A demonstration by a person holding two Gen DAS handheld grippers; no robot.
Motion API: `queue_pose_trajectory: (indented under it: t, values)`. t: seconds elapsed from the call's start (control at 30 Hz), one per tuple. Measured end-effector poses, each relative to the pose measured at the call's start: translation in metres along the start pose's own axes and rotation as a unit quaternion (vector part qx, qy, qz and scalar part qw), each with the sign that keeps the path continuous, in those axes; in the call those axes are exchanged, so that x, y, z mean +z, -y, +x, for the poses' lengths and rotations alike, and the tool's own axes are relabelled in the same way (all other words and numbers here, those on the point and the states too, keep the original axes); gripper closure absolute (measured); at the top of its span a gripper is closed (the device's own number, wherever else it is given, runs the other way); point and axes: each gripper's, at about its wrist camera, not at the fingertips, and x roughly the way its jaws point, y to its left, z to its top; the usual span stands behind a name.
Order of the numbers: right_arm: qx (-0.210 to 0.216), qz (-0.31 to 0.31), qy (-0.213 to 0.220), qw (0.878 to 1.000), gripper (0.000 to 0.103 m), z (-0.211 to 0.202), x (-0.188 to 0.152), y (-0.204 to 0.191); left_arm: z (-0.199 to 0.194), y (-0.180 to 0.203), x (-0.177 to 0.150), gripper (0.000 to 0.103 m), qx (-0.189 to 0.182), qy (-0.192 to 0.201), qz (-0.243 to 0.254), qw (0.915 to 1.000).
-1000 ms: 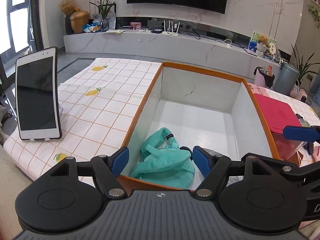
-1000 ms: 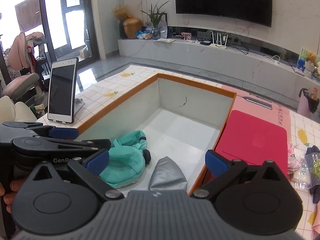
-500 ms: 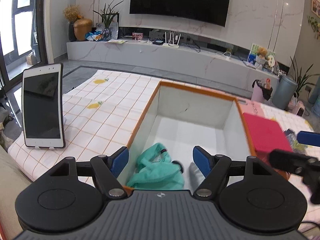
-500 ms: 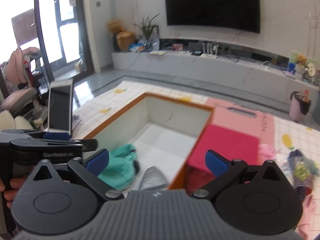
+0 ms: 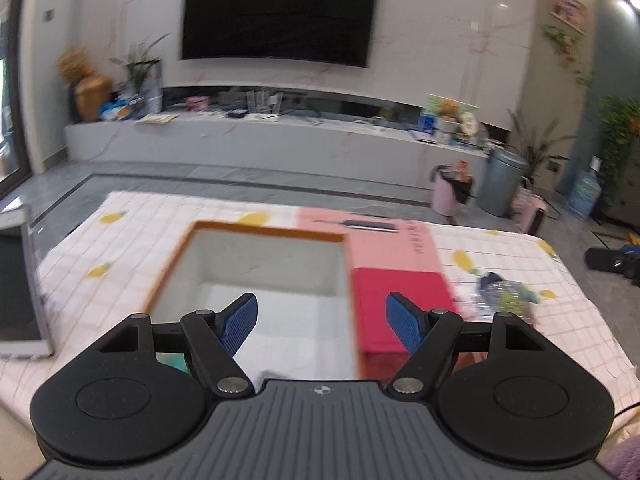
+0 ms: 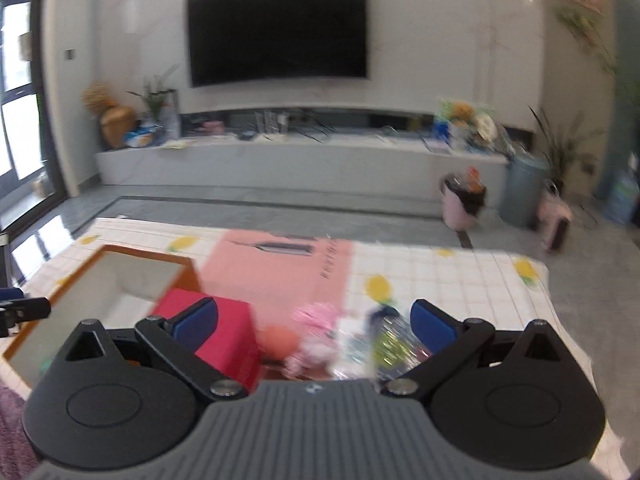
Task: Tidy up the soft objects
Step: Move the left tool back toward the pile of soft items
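This is a home living room. A big black television (image 5: 280, 14) hangs on a pale marble-look wall above a long low media ledge (image 5: 256, 140) crowded with plants, a golden vase (image 5: 92, 94) and odds and ends. Grey floor tiles, a bin (image 5: 502, 186), and a worktop under a lemon-print checked cloth (image 6: 448, 280).

No lettering can be read in either view: a line of dark print runs along the pink mat (image 6: 280, 276) on the table (image 6: 448, 280), but motion blur leaves it illegible.
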Motion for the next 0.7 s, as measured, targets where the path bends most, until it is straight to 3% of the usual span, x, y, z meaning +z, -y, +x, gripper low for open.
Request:
queue_pose_trajectory:
  t: [0.17,0.4,0.7]
  values:
    - [-0.027,0.041,-0.037,0.998,0.003,0.021,-0.025,0.037,0.022,0.060,0.001,0.017,-0.034,-0.008,0.059,0.9977]
    - [-0.028,0.061,-0.093,0.993,0.003,0.058,-0.054,0.070,0.060,0.131,-0.020,0.016,-0.073,-0.027,0.127,0.9888]
    - [-0.063,0.122,-0.188,0.973,0.003,0.108,-0.094,0.118,0.100,0.188,-0.071,0.016,-0.124,-0.052,0.188,0.9730]
